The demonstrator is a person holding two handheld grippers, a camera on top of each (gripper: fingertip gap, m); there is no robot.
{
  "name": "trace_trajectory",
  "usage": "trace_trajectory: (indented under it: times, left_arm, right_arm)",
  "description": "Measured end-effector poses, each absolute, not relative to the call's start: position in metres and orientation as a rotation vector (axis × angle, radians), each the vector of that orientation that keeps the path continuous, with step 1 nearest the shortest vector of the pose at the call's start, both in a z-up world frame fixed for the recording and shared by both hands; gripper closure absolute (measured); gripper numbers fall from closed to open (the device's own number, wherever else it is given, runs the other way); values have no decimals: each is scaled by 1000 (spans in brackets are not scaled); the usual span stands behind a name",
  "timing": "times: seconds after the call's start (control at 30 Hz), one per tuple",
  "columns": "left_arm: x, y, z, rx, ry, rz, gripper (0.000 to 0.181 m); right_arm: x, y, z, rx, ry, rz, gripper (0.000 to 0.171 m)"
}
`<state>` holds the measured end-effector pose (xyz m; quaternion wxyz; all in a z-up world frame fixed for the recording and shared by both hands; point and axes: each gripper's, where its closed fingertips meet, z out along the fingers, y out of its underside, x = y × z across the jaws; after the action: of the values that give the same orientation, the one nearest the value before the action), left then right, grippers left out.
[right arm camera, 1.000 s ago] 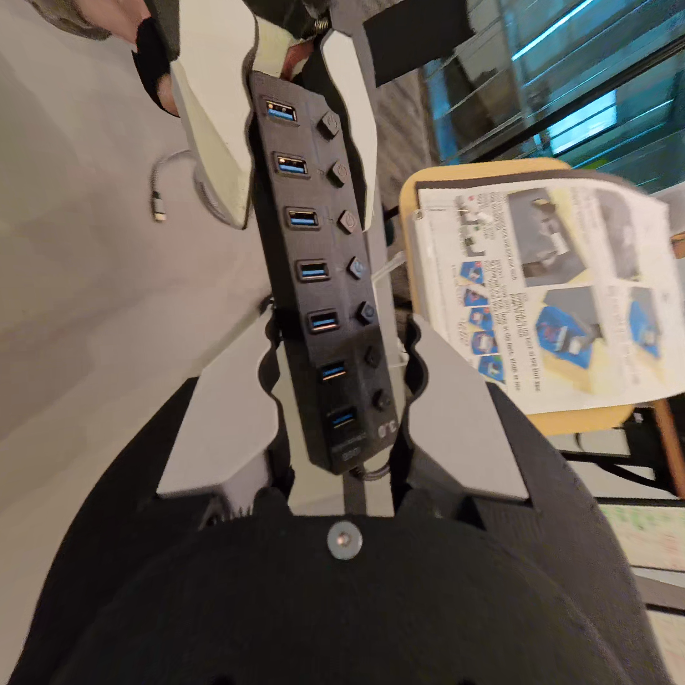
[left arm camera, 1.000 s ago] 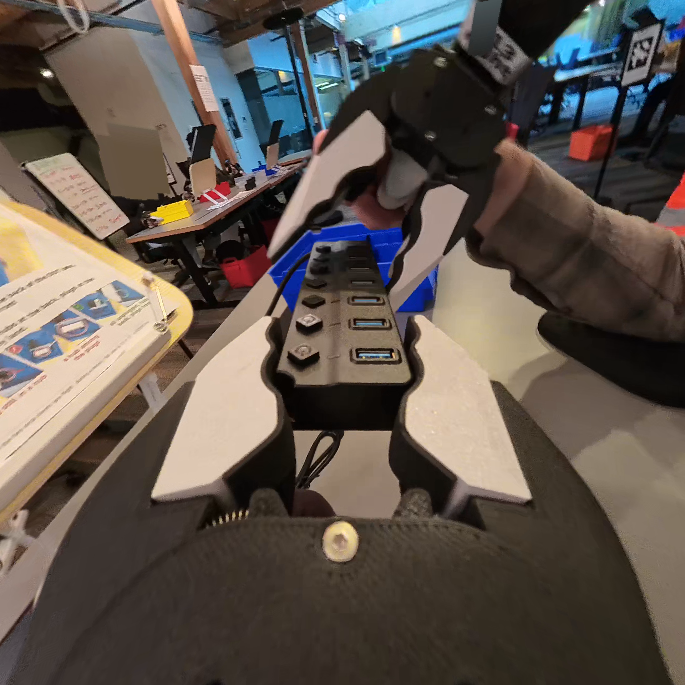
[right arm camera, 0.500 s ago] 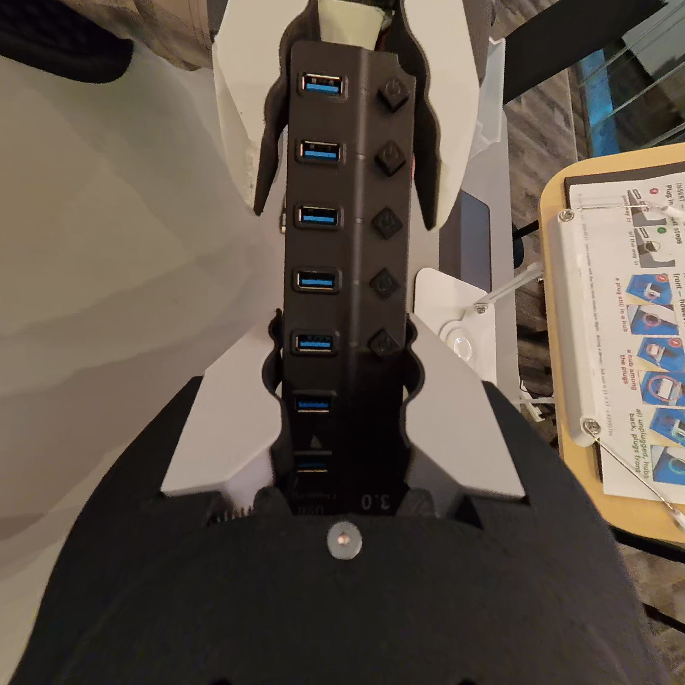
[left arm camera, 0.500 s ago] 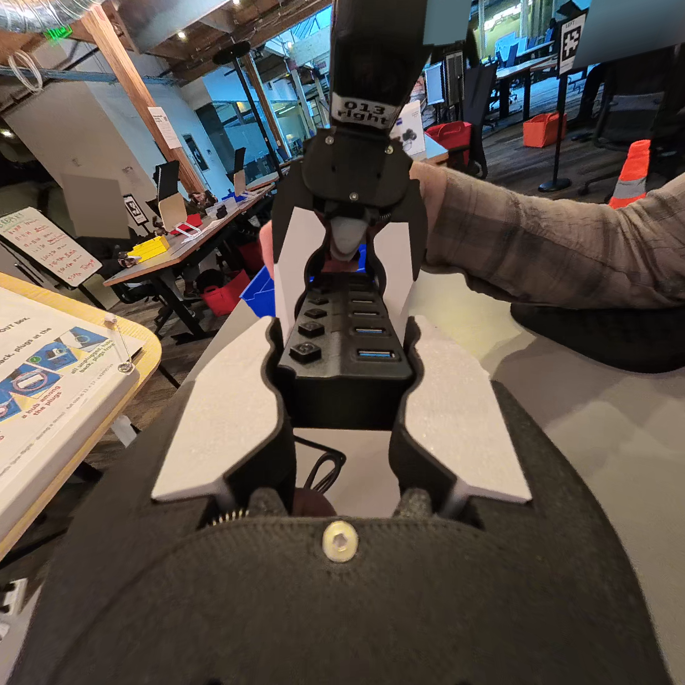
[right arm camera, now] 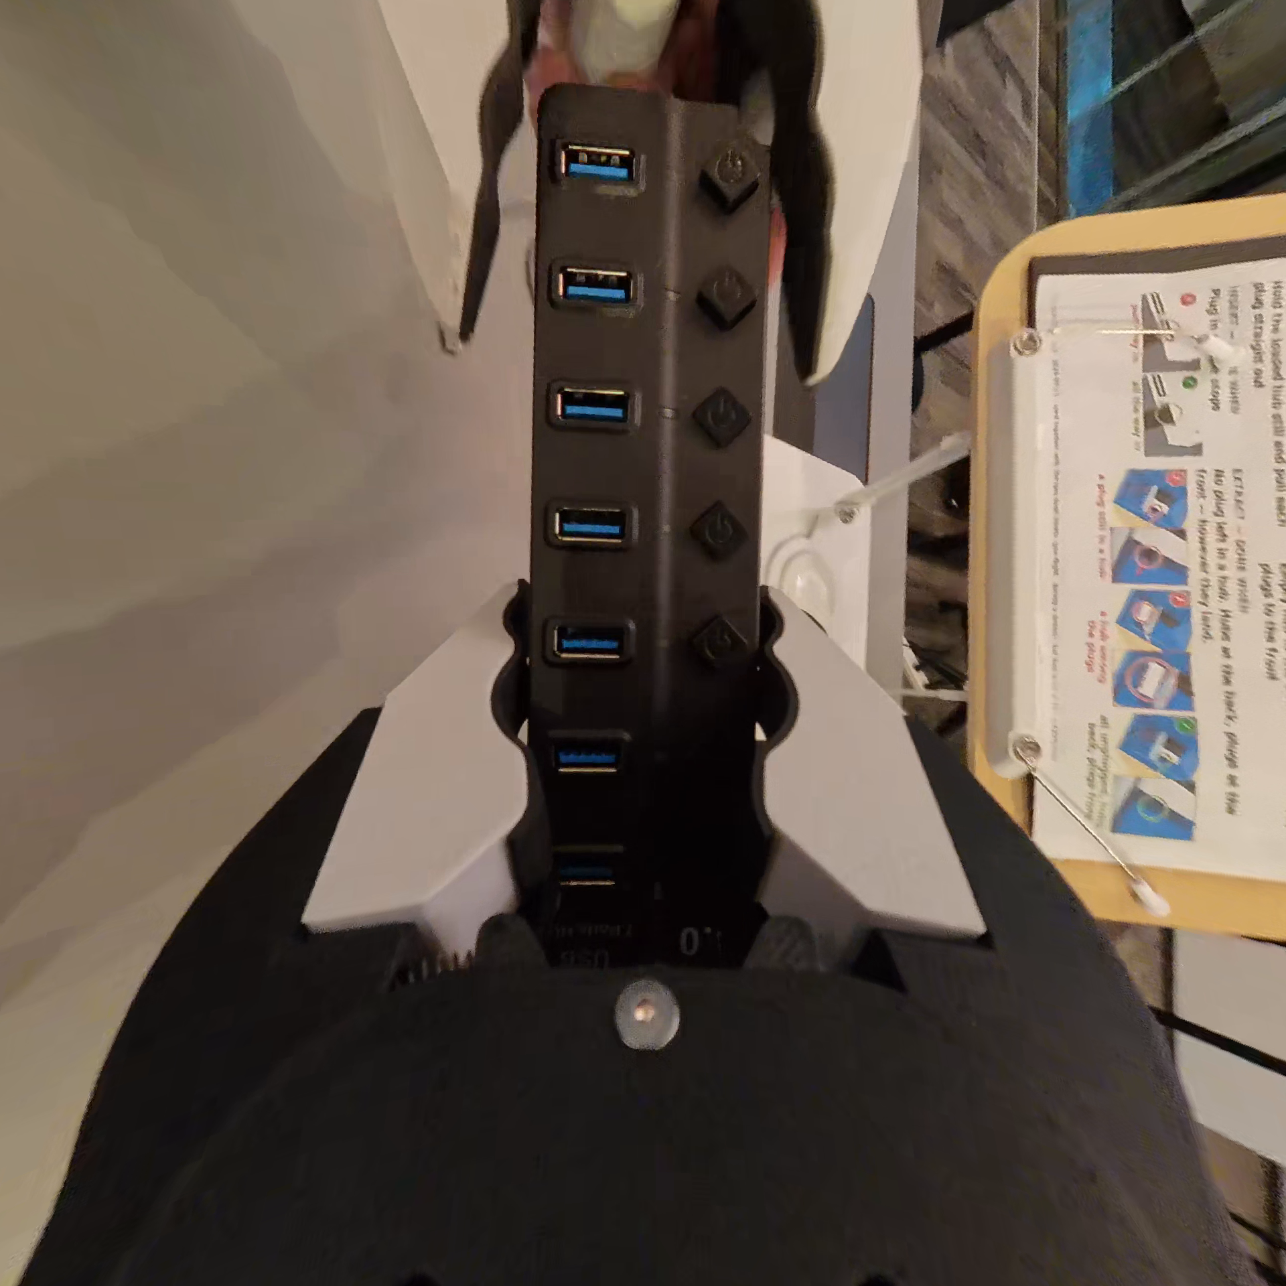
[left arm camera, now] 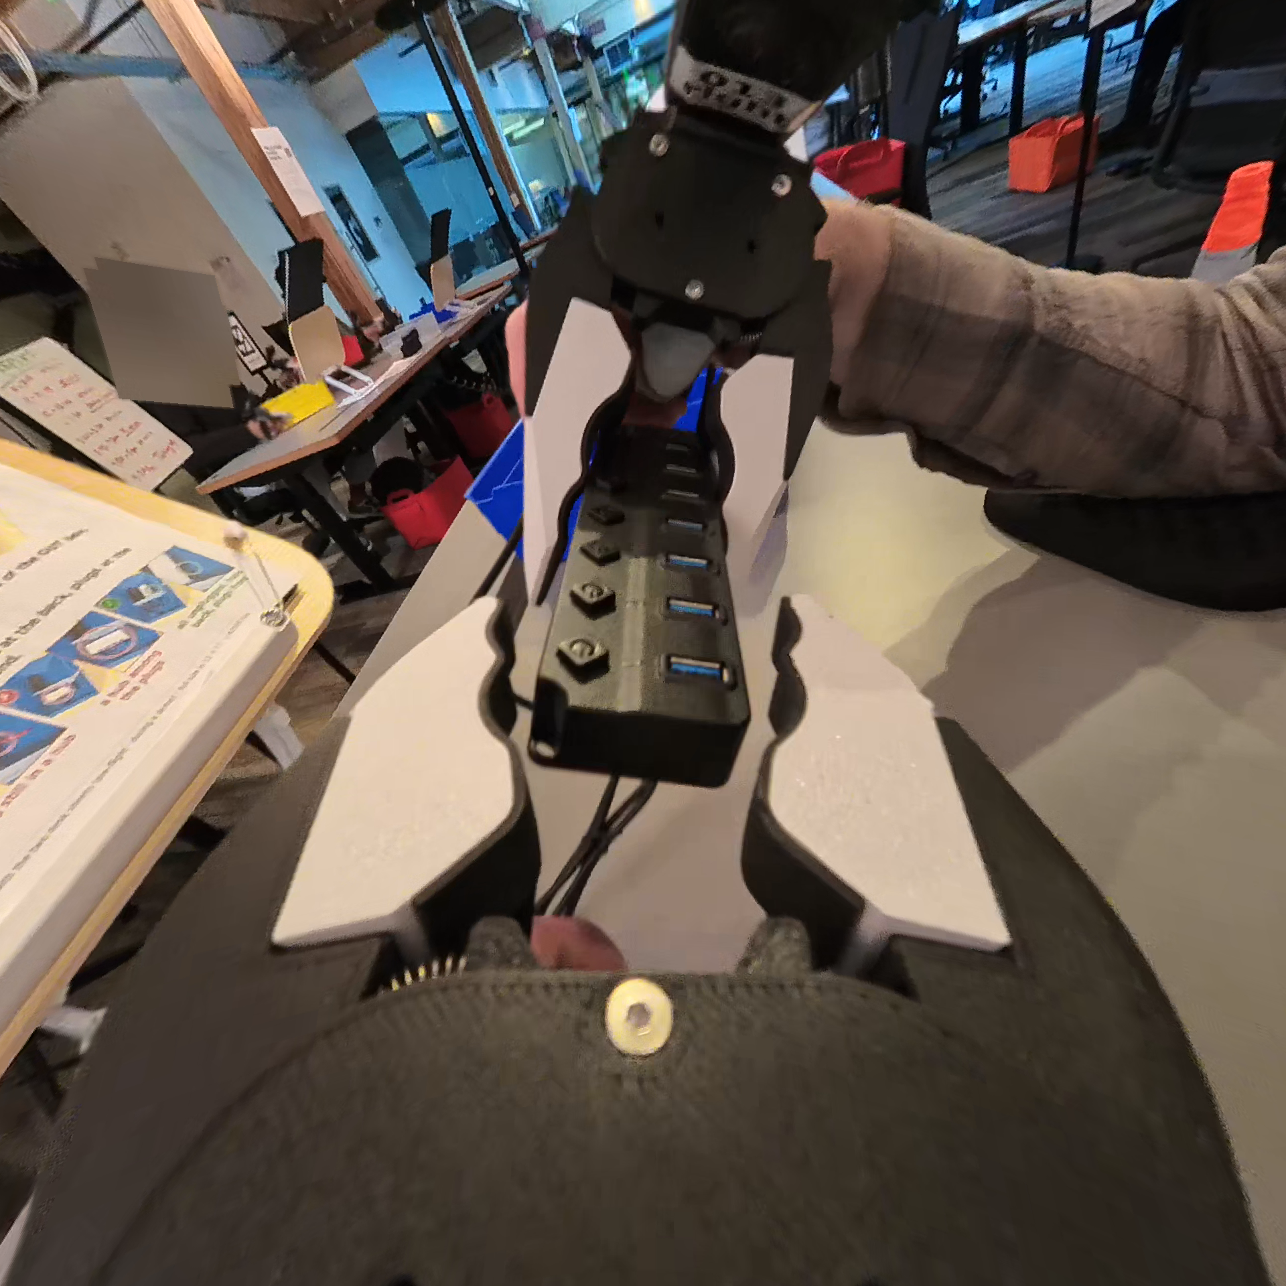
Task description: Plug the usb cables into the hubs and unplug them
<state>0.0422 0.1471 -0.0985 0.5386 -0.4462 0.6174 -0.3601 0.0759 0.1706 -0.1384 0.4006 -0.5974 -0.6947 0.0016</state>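
A: Where's the hub (right arm camera: pixel 647 445)?

B: Held up above the grey table (left arm camera: pixel 1044 731). The right gripper (right arm camera: pixel 644 668) is clamped on its sides at one end. The left gripper (left arm camera: pixel 640 668) is spread apart around the other end, not touching.

A: Anything close by?

B: A sheet of pictures (right arm camera: pixel 1141 550) on a tan board just beside the table's edge, a blue bin (left arm camera: pixel 501 480) behind, and black cables (left arm camera: pixel 598 835) hanging under the hub.

A: And the room?

B: A workshop with desks farther off. The table is bare to the right, up to a sleeve (left arm camera: pixel 1044 376).
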Motion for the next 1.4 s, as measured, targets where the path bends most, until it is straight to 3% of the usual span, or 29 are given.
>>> trace_trajectory:
  times: [0.47, 0.67, 1.17, 1.4]
  left_arm:
    - [-1, 179, -96, -1186, 1497, -619, 105]
    - [-37, 204, -116, -1333, 1541, -457, 118]
    - [-50, 238, -174, -1559, 1603, -305, 115]
    - [-52, 258, -219, -1674, 1637, -225, 124]
  right_arm:
    - [93, 174, -140, -1536, -1795, -169, 110]
    - [106, 179, -140, -1564, -1765, -153, 110]
    - [116, 171, -144, -1575, -1750, 69, 110]
    - [122, 174, -155, -1625, -1776, 42, 110]
